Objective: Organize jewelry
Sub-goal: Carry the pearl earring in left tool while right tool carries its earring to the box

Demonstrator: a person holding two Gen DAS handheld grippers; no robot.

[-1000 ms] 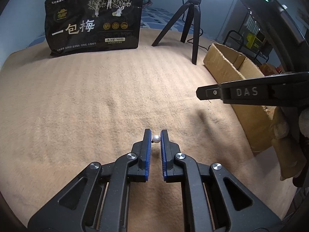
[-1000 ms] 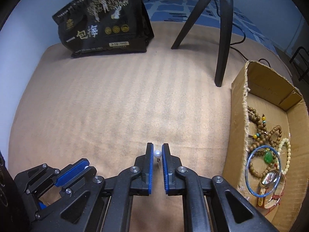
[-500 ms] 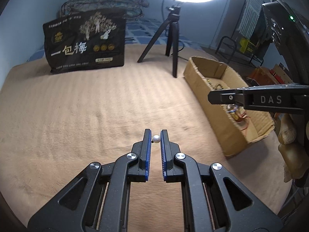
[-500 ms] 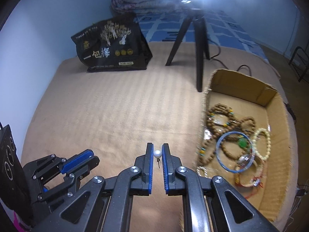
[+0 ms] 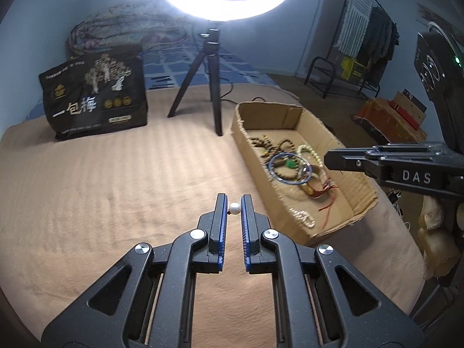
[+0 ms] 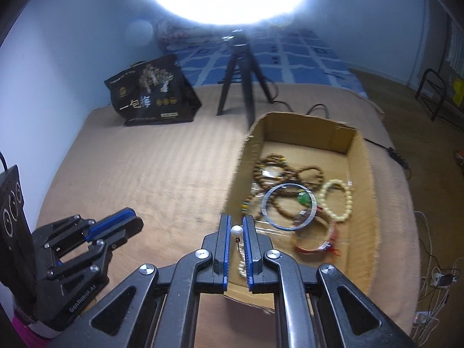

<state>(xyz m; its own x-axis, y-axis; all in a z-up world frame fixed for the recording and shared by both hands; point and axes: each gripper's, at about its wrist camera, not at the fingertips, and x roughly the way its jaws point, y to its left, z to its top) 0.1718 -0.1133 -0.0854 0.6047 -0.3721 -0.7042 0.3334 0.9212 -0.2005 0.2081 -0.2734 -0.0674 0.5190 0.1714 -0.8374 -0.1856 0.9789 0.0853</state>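
My left gripper [image 5: 234,203] is shut on a white pearl earring [image 5: 234,208] and holds it above the tan blanket, left of the cardboard box [image 5: 249,148]. My right gripper [image 6: 236,226] is shut on a second white pearl earring [image 6: 236,231] with a thin post, over the box's near left edge [image 6: 235,179]. The box holds brown bead strings [image 6: 287,174], a blue bangle [image 6: 287,206] with a green piece, a cream bead bracelet [image 6: 337,200] and a red cord bracelet [image 6: 313,243]. The right gripper shows from the side in the left wrist view [image 5: 329,159]. The left gripper shows in the right wrist view [image 6: 136,221].
A black snack bag [image 5: 95,98] stands at the back left of the blanket. A black tripod [image 5: 208,81] with a bright ring light stands behind the box. Cables [image 6: 400,156] trail off the bed's right side. A clothes rack [image 5: 362,43] and boxes stand on the floor to the right.
Both grippers have risen and tilted back, each still holding its pearl earring. The right gripper has moved right, over the box's near edge. The box contents are now in both views.
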